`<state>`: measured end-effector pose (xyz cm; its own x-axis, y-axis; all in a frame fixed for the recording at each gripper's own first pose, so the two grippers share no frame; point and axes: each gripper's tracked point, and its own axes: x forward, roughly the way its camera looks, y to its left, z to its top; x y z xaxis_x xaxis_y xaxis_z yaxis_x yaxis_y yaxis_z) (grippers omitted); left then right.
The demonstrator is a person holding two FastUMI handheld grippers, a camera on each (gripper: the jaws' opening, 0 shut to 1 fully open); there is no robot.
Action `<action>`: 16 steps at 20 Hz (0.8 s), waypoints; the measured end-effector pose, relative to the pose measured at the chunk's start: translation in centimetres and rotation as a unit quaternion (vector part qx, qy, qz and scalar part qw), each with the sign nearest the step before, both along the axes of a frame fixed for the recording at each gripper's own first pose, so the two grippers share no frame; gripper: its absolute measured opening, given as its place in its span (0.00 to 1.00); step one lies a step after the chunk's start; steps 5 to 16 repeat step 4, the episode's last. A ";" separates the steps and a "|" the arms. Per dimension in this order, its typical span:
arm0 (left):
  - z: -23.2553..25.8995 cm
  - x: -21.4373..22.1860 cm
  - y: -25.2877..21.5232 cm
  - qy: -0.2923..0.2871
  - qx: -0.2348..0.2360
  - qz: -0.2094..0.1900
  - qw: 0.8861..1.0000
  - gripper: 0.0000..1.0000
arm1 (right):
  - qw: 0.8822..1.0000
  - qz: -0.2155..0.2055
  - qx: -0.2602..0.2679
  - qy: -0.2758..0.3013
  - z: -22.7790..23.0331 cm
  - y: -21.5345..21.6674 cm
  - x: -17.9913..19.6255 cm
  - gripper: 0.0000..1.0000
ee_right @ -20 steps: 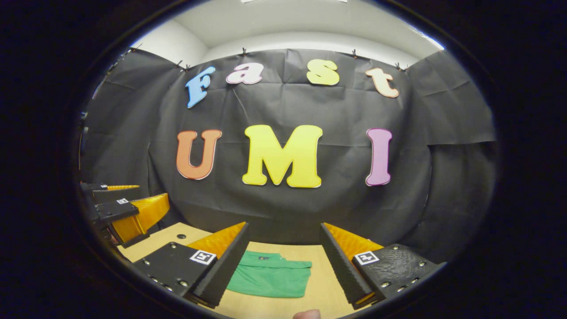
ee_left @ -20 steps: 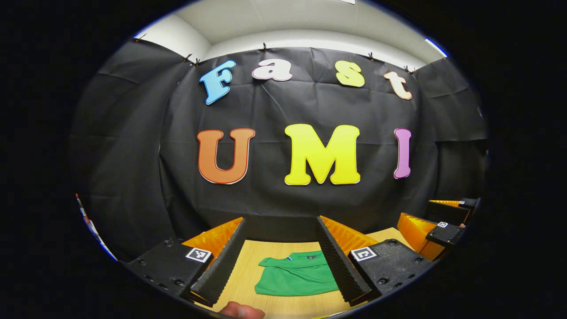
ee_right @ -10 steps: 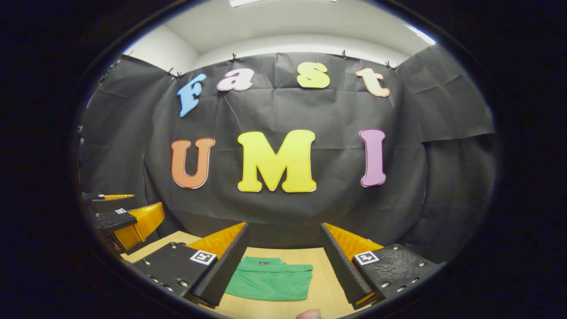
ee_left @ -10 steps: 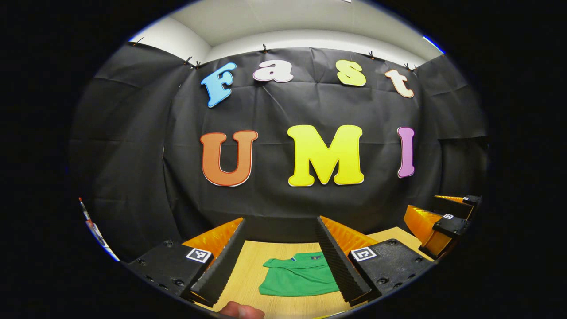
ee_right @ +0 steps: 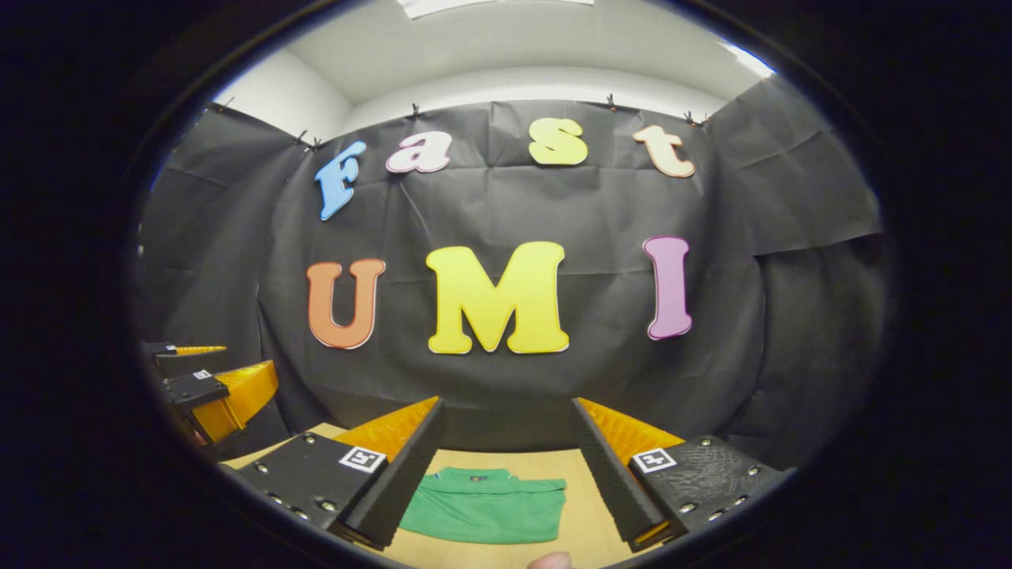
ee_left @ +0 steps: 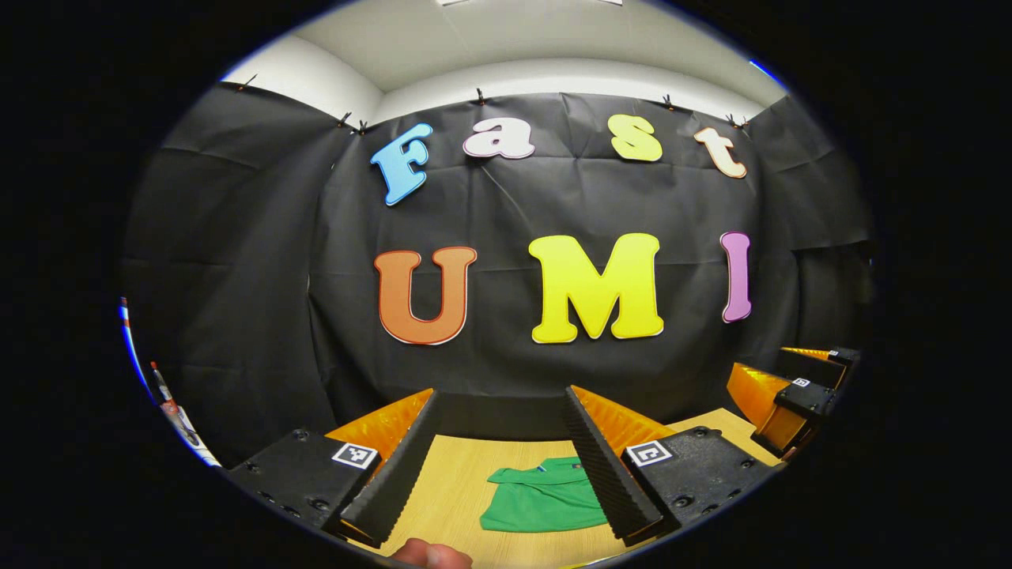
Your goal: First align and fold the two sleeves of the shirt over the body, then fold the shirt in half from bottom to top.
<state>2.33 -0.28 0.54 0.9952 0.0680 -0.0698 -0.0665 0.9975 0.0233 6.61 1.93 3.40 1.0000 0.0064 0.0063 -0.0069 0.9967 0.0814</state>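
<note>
A green shirt [ee_left: 541, 502] lies folded into a compact rectangle on the wooden table [ee_left: 455, 490], its collar toward the booth wall. In the right gripper view the same shirt [ee_right: 482, 506] sits low in the middle. My left gripper [ee_left: 500, 399] hangs open above and short of the shirt, nothing between its fingers. My right gripper [ee_right: 506, 407] is likewise open and empty, raised over the table's near side. The right gripper [ee_left: 791, 387] shows at the far right of the left gripper view, and the left gripper [ee_right: 209, 383] at the far left of the right gripper view.
The booth's black cloth wall stands close behind the table's far edge [ee_right: 506, 452]. A fingertip [ee_left: 431, 553] shows at the bottom of the left gripper view, another fingertip [ee_right: 549, 561] at the bottom of the right gripper view.
Both grippers have tilted and drawn slightly up and back; the shirt sits lower and smaller in both views. The shirt itself has not moved. Both stay open.
</note>
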 end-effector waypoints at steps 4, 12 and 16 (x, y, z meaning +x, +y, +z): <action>-0.2 -0.1 0.2 0.004 0.001 0.001 1.000 0.98 | 1.000 0.007 -0.001 0.002 0.1 0.5 -0.2 0.97; -0.2 -0.1 0.2 0.004 0.001 0.001 1.000 0.98 | 1.000 0.007 -0.001 0.002 0.1 0.5 -0.2 0.97; -0.2 -0.1 0.2 0.004 0.001 0.001 1.000 0.98 | 1.000 0.007 -0.001 0.002 0.1 0.5 -0.2 0.97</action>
